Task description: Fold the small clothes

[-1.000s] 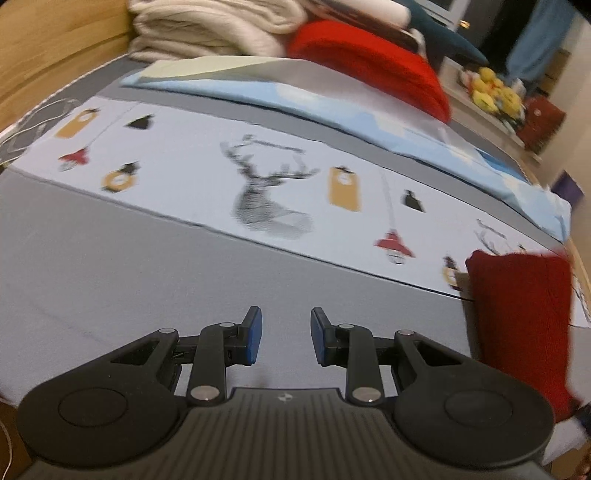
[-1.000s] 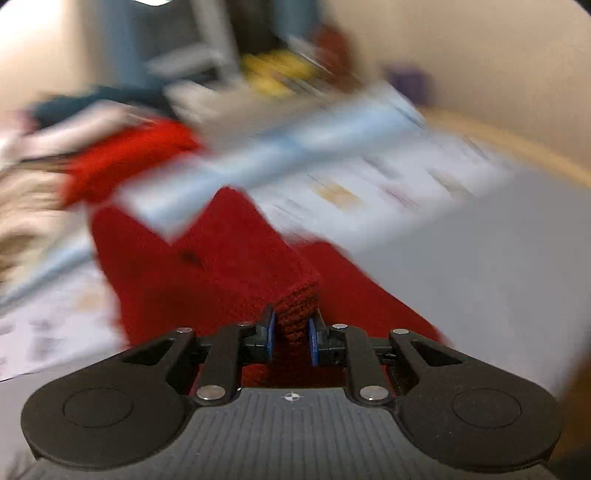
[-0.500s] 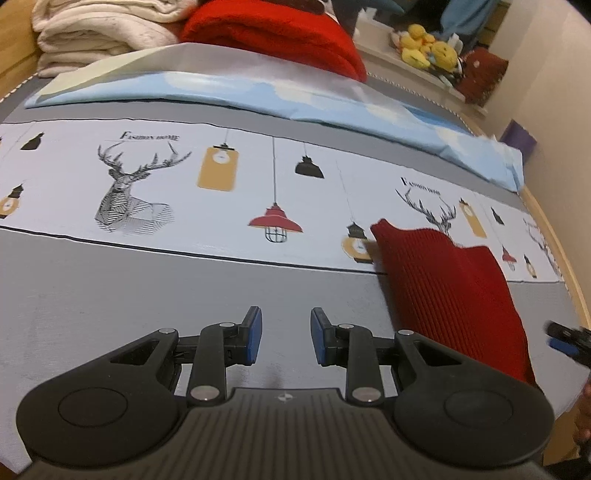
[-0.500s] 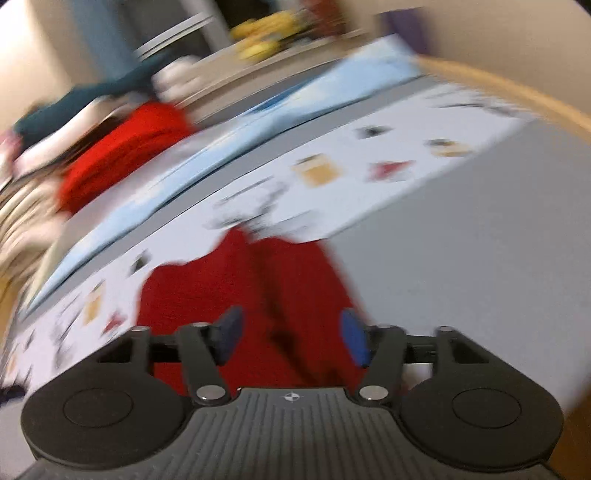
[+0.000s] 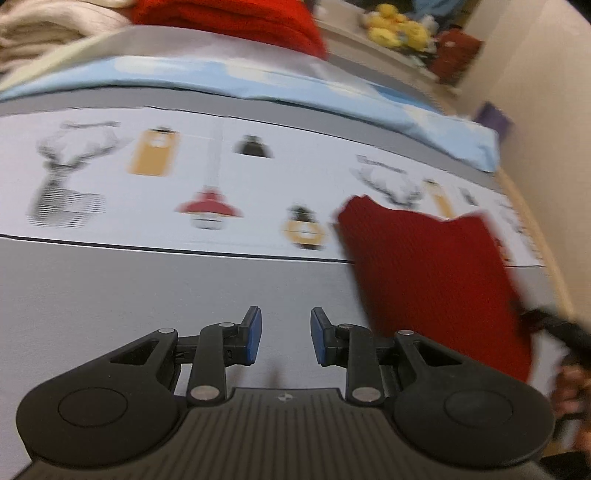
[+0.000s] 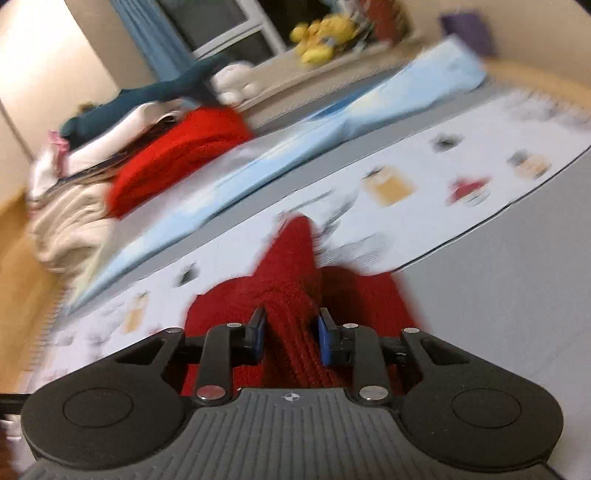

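Observation:
A small dark red knitted garment [image 5: 428,266] lies on the bed, across the grey sheet and the printed white band. My left gripper [image 5: 286,341] is open and empty over the grey sheet, to the left of the garment. My right gripper [image 6: 291,334] is open, its blue pads [image 6: 327,338] either side of a raised ridge of the red garment [image 6: 295,295], not clamped on it. The right gripper also shows in the left wrist view [image 5: 554,328] at the garment's right edge.
A light blue quilt [image 5: 258,81] runs along the far side. A bright red blanket [image 5: 229,14] and cream blankets [image 5: 44,26] are piled behind it. Yellow plush toys [image 6: 325,29] sit on a ledge. The bed's wooden edge [image 5: 532,236] and wall are at right.
My right gripper let go of the red garment, opened wide, and now sits narrower around a ridge of it. The left gripper swung right toward the garment and stayed open.

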The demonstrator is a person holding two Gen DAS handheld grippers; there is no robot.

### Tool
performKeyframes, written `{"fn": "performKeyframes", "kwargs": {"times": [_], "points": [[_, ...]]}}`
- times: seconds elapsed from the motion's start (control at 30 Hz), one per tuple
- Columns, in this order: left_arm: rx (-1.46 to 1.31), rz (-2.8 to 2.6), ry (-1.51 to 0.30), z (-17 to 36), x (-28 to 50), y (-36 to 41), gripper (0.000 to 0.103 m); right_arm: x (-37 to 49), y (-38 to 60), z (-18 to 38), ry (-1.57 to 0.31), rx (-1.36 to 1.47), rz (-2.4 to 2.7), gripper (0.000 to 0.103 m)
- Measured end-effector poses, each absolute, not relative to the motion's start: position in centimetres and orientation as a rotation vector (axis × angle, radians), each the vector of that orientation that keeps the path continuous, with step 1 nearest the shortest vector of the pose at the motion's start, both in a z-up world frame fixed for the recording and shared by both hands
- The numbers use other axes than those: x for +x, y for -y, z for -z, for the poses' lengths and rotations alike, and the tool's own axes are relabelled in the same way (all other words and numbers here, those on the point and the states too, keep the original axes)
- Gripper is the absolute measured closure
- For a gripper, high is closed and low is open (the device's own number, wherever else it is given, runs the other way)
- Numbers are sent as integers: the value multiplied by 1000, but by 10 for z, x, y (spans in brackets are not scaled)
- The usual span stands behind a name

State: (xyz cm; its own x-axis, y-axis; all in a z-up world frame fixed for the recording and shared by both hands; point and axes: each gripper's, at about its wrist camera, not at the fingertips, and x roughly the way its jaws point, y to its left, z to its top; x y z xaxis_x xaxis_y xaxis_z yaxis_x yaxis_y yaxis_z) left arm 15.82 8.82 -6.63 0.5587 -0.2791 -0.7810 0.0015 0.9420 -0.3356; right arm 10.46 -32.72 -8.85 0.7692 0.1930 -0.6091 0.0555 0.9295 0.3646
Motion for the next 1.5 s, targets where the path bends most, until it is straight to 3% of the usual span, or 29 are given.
{"fn": "performKeyframes", "kwargs": {"times": [0.13,0.43,0.53,0.6,0.73,0.8,0.87,0.93,0.97,1.0,1.33,1.4,1.5], "points": [[-347,336,-966,75,164,-34,67,122,338,134,-946,311,60,71],[-265,615,-1004,110,152,72,70,121,329,128,-902,231,9,66],[1,605,-1143,146,141,105,72,125,342,120,-867,268,-4,66],[85,609,-1143,153,134,115,73,117,351,107,-787,321,0,65],[-46,614,-1169,144,146,100,72,108,370,99,-749,428,-18,54],[-139,608,-1147,134,155,86,69,111,375,109,-813,474,-52,46],[-242,594,-1092,123,161,70,59,116,373,120,-889,495,-92,40],[-352,539,-1046,121,169,54,31,121,364,132,-969,402,-81,26],[-400,475,-1033,125,174,46,28,123,361,138,-1002,348,-62,21],[-434,418,-1033,130,178,42,28,125,361,142,-1019,331,-36,13],[-786,326,-1156,212,212,34,9,137,393,169,-1096,621,-9,1],[-815,327,-1153,219,213,36,9,137,396,176,-1109,665,-7,1],[-780,331,-1134,214,214,35,22,136,394,177,-1104,683,-5,6]]}}
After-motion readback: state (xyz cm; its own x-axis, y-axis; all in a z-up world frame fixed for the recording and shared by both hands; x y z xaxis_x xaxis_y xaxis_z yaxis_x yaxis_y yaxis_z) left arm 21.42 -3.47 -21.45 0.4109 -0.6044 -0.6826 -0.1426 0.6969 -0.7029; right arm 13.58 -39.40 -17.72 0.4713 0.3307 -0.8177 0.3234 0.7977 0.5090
